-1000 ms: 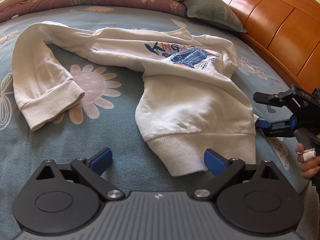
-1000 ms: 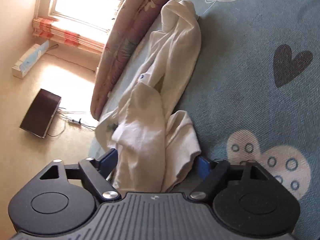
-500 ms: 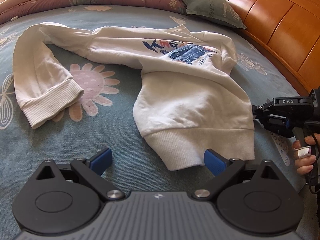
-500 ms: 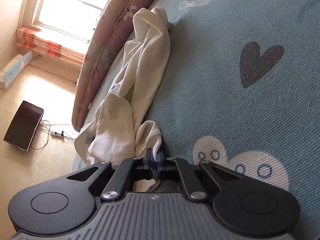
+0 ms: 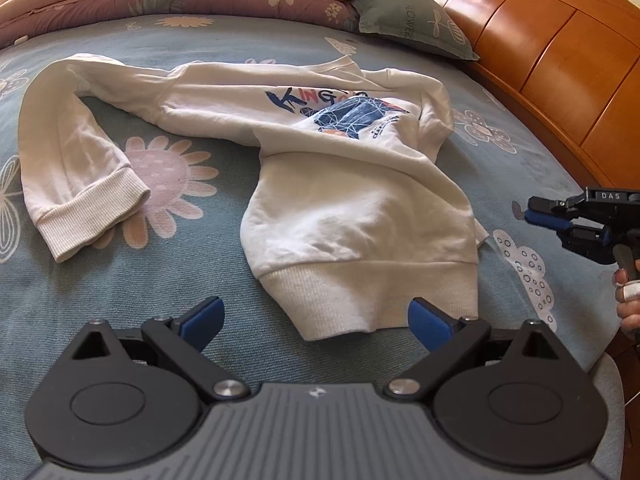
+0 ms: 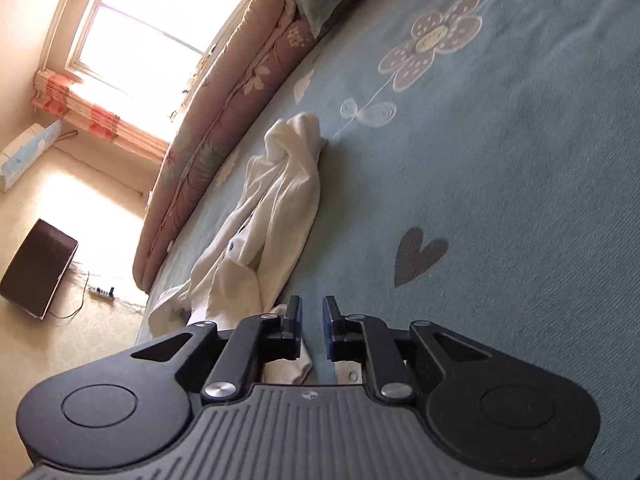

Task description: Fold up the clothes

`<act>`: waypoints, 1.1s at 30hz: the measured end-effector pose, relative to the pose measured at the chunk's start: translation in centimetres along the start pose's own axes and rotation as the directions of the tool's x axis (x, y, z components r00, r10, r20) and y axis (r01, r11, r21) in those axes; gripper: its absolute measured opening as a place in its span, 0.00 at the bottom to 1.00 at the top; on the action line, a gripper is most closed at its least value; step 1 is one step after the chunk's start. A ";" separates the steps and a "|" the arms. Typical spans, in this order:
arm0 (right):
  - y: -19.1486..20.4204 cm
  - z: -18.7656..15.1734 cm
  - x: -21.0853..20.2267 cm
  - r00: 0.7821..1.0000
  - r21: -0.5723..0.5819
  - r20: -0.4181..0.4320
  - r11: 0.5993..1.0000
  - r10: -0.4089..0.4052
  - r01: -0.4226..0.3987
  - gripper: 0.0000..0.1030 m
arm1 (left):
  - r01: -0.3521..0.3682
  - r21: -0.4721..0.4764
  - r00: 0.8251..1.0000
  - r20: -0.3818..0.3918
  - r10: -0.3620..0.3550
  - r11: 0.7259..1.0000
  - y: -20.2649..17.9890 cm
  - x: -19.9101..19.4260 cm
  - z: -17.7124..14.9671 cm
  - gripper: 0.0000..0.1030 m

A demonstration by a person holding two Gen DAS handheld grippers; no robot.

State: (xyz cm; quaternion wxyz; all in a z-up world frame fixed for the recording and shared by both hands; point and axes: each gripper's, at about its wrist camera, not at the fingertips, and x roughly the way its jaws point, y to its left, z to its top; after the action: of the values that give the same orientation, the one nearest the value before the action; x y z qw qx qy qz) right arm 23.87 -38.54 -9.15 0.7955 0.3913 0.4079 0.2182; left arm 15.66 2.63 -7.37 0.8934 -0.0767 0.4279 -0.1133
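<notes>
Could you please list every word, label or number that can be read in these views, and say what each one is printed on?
"DAS": on top of the right gripper, seen from the left wrist.
"FLOWER", partly cut off: on the green pillow, in both views.
"K", "N", "G" in large letters: on the white sweatshirt; folds hide the rest of the word.
Small print beside the sweatshirt's blue graphic: too small to read.

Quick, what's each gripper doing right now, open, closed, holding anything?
Left gripper: open wide, empty, just short of the sweatshirt hem.
Right gripper: jaws opening, a narrow gap, nothing between them; clear of the sweatshirt.
</notes>
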 end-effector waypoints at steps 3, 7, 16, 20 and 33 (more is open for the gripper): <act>0.7 -1.6 2.8 0.997 0.000 -0.079 1.000 0.000 0.000 0.46 | 0.000 0.003 1.000 -0.012 0.000 1.000 -0.2 0.2 -0.1 0.95; 1.7 -1.5 5.3 0.996 -0.031 -0.090 0.999 -0.012 0.009 0.53 | 0.001 -0.003 1.000 -0.022 -0.002 1.000 0.0 0.4 -0.2 0.95; 2.0 -3.0 6.6 0.987 -0.012 -0.144 0.998 0.066 -0.068 0.46 | 0.011 -0.013 1.000 -0.024 -0.011 1.000 0.4 0.9 -0.4 0.95; -0.8 -3.4 7.3 0.995 0.192 -0.052 0.979 0.087 -0.076 0.04 | 0.006 -0.001 1.000 -0.022 -0.006 1.000 0.2 1.0 -0.4 0.95; 3.5 -4.3 5.0 0.997 -0.053 0.054 0.996 -0.063 0.066 0.06 | 0.007 -0.005 1.000 -0.023 -0.007 1.000 0.3 0.3 -0.5 0.95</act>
State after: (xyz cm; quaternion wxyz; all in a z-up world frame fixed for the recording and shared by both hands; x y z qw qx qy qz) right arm 23.13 -31.25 -10.29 0.8230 0.3613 0.3934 0.1933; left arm 15.55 2.84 -7.98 0.8879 -0.0789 0.4381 -0.1163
